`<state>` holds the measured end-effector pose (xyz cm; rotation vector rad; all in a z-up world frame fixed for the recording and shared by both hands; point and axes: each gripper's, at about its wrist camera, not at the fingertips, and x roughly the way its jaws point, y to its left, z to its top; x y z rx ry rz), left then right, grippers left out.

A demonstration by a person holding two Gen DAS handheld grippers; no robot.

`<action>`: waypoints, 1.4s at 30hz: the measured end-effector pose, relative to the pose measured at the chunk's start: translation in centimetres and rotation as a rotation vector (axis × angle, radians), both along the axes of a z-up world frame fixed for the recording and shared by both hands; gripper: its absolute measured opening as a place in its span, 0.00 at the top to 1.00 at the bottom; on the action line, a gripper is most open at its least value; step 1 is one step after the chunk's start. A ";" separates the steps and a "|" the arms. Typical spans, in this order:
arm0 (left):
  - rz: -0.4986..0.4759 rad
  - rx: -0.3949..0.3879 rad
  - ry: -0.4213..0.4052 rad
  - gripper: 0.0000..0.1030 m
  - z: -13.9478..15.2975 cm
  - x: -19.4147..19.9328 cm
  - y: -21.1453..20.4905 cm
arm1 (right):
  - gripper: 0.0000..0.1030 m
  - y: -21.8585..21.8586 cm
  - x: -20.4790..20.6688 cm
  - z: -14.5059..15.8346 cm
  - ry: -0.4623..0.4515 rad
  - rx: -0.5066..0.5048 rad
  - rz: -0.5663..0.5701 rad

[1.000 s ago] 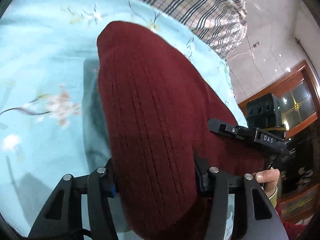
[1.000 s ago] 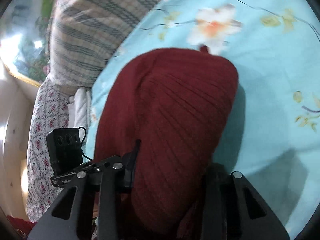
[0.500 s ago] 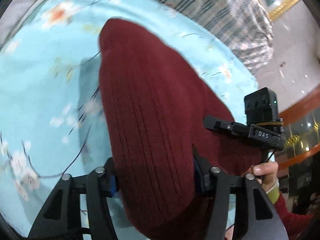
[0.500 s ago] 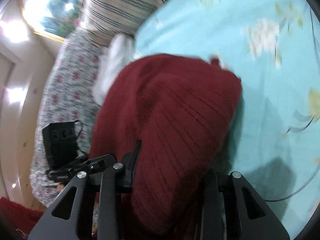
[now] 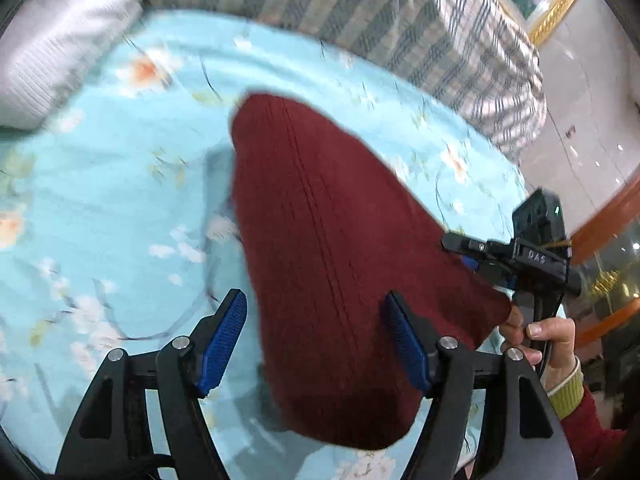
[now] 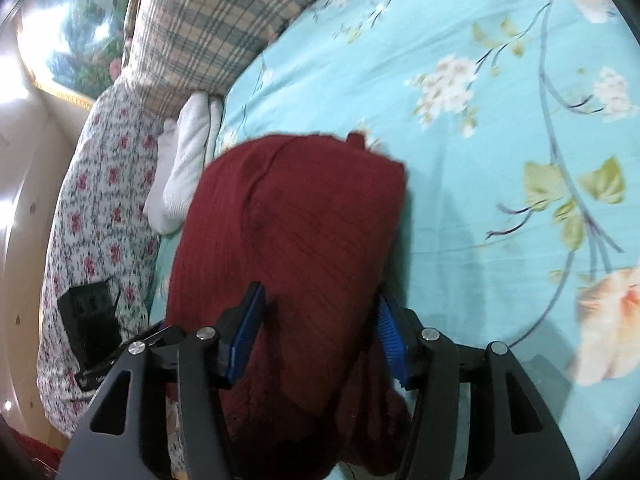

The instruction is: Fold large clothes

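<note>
just a folded maroon sweater [image 5: 320, 248] on the floral bedsheet [image 5: 100, 200]

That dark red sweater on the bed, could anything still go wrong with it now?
The left gripper and right gripper have just been opening, with the folded sweater between their jaws. Drawing back, the ribbed blue pads might snag the knit and undo the fold. It also lies near the bedsheet edge.

We saw bare sheet [image 6: 500, 128] open ahead-right of the right gripper [image 6: 320, 336]; the plaid cushion [image 6: 200, 28] and white cloth [image 6: 184, 168] blocked ahead-left.
</note>
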<state>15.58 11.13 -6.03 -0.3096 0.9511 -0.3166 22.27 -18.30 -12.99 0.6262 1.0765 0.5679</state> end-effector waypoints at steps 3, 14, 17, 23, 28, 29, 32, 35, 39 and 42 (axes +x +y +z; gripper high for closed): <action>-0.019 -0.049 -0.113 0.39 2.8 -1.1 0.6 | 0.46 -0.4 0.8 0.0 0.007 0.009 -0.026; -0.256 -0.016 -0.023 0.65 -1.8 -0.6 -4.8 | 0.88 -0.4 0.5 1.8 -0.088 -0.085 -0.033; -0.267 0.025 -0.043 0.65 -2.1 -1.2 -5.7 | 0.80 -0.6 0.6 0.2 -0.005 -0.222 -0.084; -0.226 -0.028 -0.059 0.64 -0.3 -2.2 -4.6 | 0.81 0.5 -0.3 6.8 -0.248 -0.215 -0.167; -0.267 -0.064 -0.074 0.64 -0.5 -3.7 -3.8 | 0.81 8.5 3.1 8.4 -0.278 -0.010 0.152; -0.264 -0.056 -0.058 0.65 -1.2 -3.4 -4.0 | 0.81 10.2 4.0 8.4 -0.277 0.001 0.199; -0.263 -0.046 -0.052 0.68 -2.6 -3.2 -4.2 | 0.81 14.0 7.3 6.4 -0.191 0.042 0.272; -0.258 -0.003 -0.072 0.69 -3.0 -3.3 -4.5 | 0.87 16.1 10.0 2.8 -0.077 -0.003 0.255; -0.242 0.011 -0.088 0.70 -3.5 -2.8 -4.2 | 1.00 17.0 11.7 -3.2 0.035 0.035 0.223; -0.247 -0.018 -0.100 0.71 -3.9 -2.9 -3.9 | 1.00 17.2 12.0 -2.8 0.026 0.017 0.215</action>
